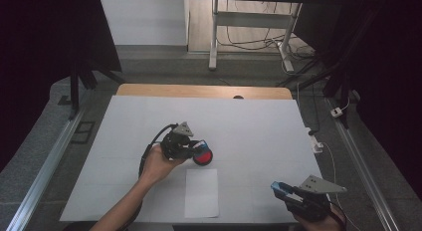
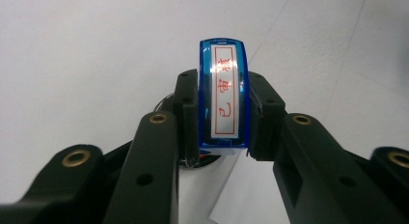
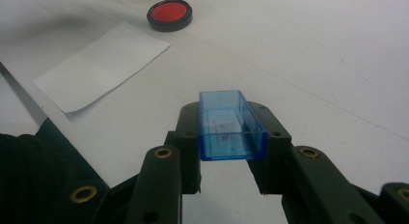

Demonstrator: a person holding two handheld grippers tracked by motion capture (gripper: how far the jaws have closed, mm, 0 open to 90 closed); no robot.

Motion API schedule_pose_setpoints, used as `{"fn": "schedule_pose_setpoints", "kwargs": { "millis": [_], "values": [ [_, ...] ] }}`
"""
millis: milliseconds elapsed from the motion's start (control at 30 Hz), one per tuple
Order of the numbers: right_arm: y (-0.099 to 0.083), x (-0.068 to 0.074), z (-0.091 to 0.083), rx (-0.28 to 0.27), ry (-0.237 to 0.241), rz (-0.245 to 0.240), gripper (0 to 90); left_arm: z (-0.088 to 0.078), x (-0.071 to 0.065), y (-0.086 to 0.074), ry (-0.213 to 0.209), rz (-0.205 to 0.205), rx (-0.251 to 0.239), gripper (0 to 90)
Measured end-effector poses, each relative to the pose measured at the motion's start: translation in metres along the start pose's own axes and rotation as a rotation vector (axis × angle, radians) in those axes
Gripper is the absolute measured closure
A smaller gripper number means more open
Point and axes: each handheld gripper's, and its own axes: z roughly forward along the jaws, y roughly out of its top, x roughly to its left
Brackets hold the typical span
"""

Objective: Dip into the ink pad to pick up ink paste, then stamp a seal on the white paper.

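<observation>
Left gripper view, tool [image 2: 224,120] clamping blue stamp [image 2: 223,96]

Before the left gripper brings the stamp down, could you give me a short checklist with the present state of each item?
1. Left gripper shut on the stamp: ok, pads press both blue sides.
2. Stamp face with the red characters faces the camera, so it is not turned to the table: not ok for pressing yet.
3. Right gripper shut on the blue cap, held away from the work: ok.
4. Ink pad open, red surface exposed: ok.
5. Paper sheet lies flat on the table, nothing on it: ok.
6. Whether the stamp face already carries ink: cannot tell.
</observation>
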Motion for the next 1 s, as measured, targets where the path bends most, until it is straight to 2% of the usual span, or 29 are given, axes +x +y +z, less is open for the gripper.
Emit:
{"fn": "schedule_pose_setpoints", "kwargs": {
  "millis": [600,1000],
  "values": [
    [0.0,0.0,0.0,0.002,-0.003,-0.001,68.3,-0.028,-0.014,0.002,-0.025,0.021,-0.051,69.7],
    [0.0,0.0,0.0,0.001,-0.01,0.007,68.3,-0.044,-0.022,-0.002,-0.039,0.007,-0.06,69.7]
  ]
}}
